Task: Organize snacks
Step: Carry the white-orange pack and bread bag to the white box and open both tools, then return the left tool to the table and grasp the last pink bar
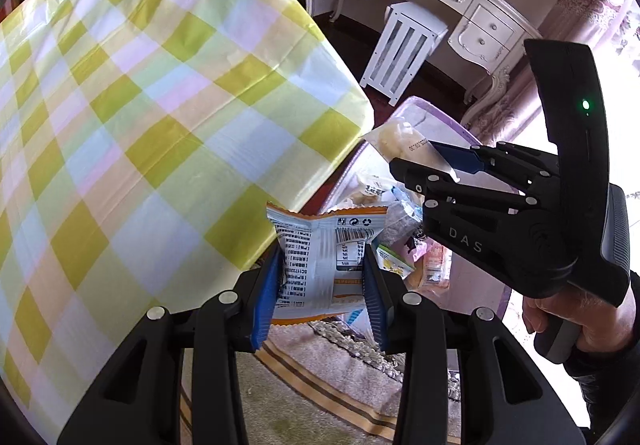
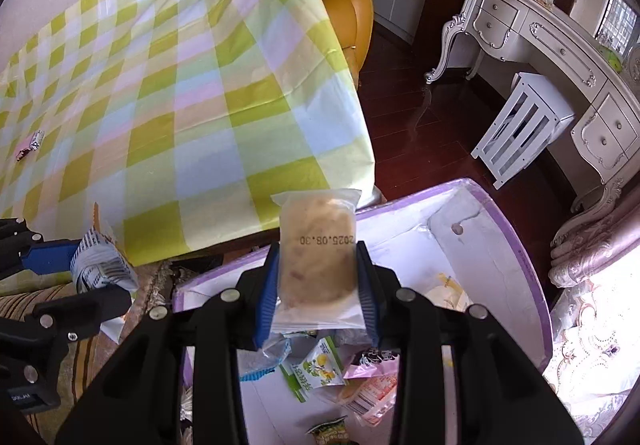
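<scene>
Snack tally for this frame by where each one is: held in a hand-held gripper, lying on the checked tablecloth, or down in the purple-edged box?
Held in a hand-held gripper: 2, the white-and-orange packet in the left and the clear pastry pack in the right
On the checked tablecloth: 1, a small wrapped snack
In the purple-edged box: several, overlapping, cannot count
Total clearly countable: 3

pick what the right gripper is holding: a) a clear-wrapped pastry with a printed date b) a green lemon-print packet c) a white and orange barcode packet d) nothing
a: the right gripper is shut on the clear-wrapped pastry stamped 2025.08.30, above the purple-rimmed box.
</scene>
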Motion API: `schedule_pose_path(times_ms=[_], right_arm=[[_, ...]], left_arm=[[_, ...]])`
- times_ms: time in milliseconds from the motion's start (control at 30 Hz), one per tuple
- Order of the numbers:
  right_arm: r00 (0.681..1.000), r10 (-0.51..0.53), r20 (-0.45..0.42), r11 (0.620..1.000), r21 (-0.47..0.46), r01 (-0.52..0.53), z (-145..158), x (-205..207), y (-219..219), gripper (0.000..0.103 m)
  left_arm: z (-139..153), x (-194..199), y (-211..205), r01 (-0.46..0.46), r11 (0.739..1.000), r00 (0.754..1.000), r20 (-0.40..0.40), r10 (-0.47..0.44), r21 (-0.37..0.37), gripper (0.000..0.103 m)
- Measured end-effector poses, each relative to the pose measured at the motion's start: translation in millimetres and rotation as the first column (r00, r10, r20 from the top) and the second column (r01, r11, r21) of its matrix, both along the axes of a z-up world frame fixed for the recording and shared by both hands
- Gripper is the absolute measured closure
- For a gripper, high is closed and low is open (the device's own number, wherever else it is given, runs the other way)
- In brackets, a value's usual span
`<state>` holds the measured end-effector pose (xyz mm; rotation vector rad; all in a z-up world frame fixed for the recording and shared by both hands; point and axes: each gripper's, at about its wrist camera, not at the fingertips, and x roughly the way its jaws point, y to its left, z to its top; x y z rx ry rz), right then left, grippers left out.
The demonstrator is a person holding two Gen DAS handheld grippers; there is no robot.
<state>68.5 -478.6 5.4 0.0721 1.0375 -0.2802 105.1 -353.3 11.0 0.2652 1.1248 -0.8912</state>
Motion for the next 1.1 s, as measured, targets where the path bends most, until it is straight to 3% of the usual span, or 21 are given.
schedule_pose_path(times_ms=[467, 533, 567, 667, 700, 900, 1100], right_arm=[[0.981, -0.174, -0.090, 0.984, 0.021, 0.176, -33, -51, -50, 0.067], [0.977, -0.186, -0.103, 0.982, 0.016, 0.189, -34, -55, -50, 0.066], [0.975, -0.194, -0.107, 0.980, 0.012, 0.196, -35, -56, -51, 0.066], [0.967, -0.224, -0.119, 0.975, -0.015, 0.223, -37, -58, -52, 0.045], [0.964, -0.238, -0.121, 0.971, -0.020, 0.238, -37, -59, -52, 0.039], [0.945, -0.300, -0.129, 0.954, -0.018, 0.300, -35, -59, -53, 0.030], [0.944, -0.326, -0.051, 0.945, -0.020, 0.326, -8, -45, -41, 0.027]], left_arm=[[-12, -50, -48, 0.281, 0.957, 0.960, -0.014, -0.281, 0.070, 0.064], [-14, -54, -50, 0.297, 0.952, 0.955, -0.019, -0.297, 0.076, 0.062], [-14, -55, -50, 0.301, 0.951, 0.954, -0.017, -0.301, 0.074, 0.056], [-9, -55, -47, 0.299, 0.953, 0.954, -0.003, -0.299, 0.055, 0.033], [-7, -54, -47, 0.296, 0.954, 0.955, 0.002, -0.296, 0.047, 0.032], [6, -49, -31, 0.255, 0.967, 0.966, 0.043, -0.256, 0.017, 0.023], [25, -28, -5, 0.138, 0.990, 0.985, 0.103, -0.136, -0.011, 0.017]])
